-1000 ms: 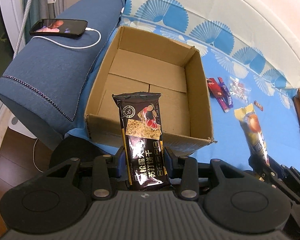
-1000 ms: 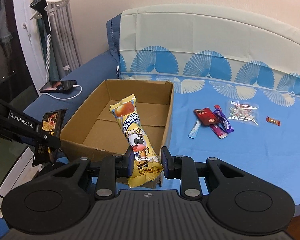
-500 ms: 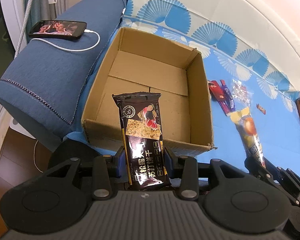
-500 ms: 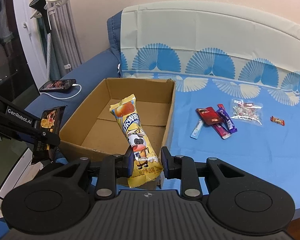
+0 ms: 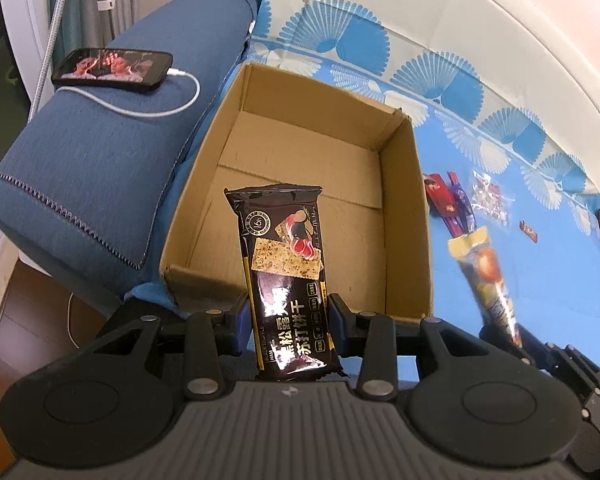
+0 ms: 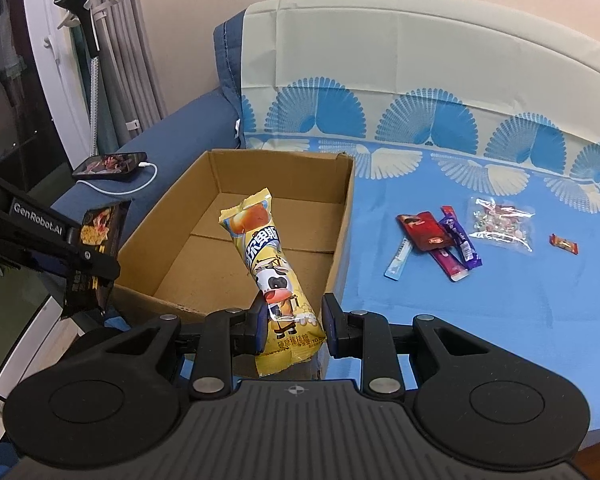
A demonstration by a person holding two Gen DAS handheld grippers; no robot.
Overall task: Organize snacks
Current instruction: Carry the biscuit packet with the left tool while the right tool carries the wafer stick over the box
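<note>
Above the cardboard box (image 5: 404,216), closer than before, left gripper (image 5: 288,320) clamping black cracker pack (image 5: 284,264), right gripper (image 6: 292,320) yellow snack (image 6: 272,268).

Snacks: two held over the box, the rest on the sheet

Black cracker pack (image 5: 286,276) and yellow cow-print pack (image 6: 274,276) upright above the open, empty cardboard box (image 6: 342,216); small wrappers (image 6: 452,240) lie scattered right of it.

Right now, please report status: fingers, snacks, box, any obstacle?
Left gripper shut on black cracker pack. Right gripper shut on yellow snack pack. Both near cardboard box, nothing inside yet. Nothing blocks its opening.
</note>
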